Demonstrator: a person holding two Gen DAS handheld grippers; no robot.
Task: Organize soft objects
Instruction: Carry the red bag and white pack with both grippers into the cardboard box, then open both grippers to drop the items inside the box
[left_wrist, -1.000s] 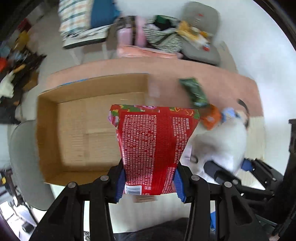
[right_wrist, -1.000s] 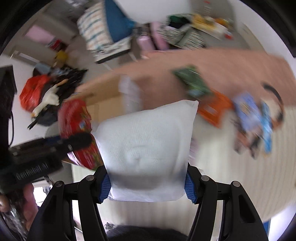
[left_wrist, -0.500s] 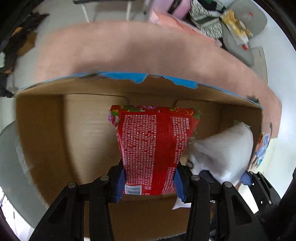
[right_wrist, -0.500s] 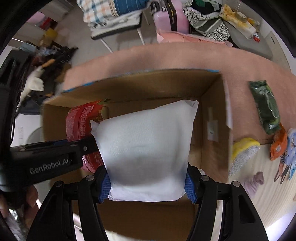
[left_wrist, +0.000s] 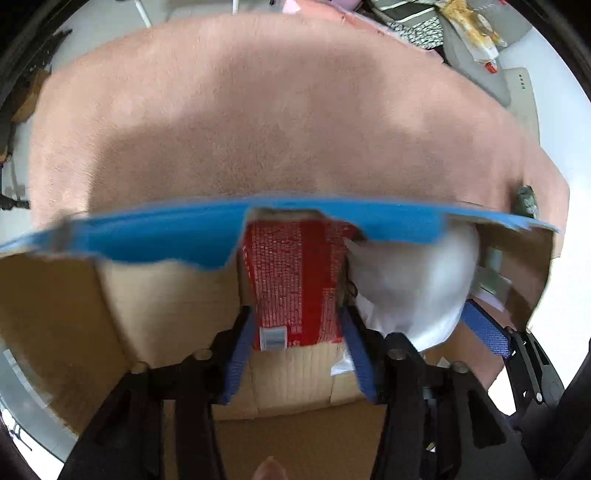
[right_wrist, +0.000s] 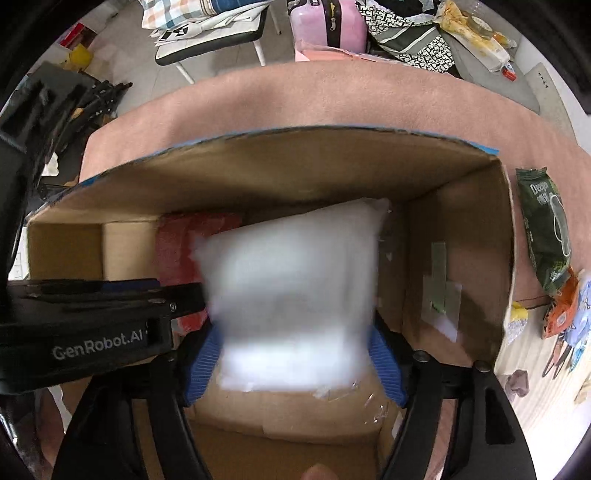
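A red snack packet (left_wrist: 295, 280) lies inside the cardboard box (left_wrist: 55, 314), against its far wall with the blue-taped rim. My left gripper (left_wrist: 297, 325) stands open around the packet, its blue pads apart from the sides. A white soft pack (right_wrist: 291, 299) lies blurred in the same box (right_wrist: 461, 229), beside the red packet (right_wrist: 177, 251). My right gripper (right_wrist: 295, 347) is open around it, with gaps at both pads. The white pack also shows in the left wrist view (left_wrist: 413, 284), at the right.
The box sits on a pink cloth (right_wrist: 332, 99). A green packet (right_wrist: 546, 229), an orange packet (right_wrist: 561, 306) and other small packs lie to the right of the box. Chairs, a pink suitcase (right_wrist: 325, 22) and clutter stand beyond the table.
Both grippers have gone deeper into the box and opened. The red packet and the white pack have dropped out of their jaws onto the box floor.
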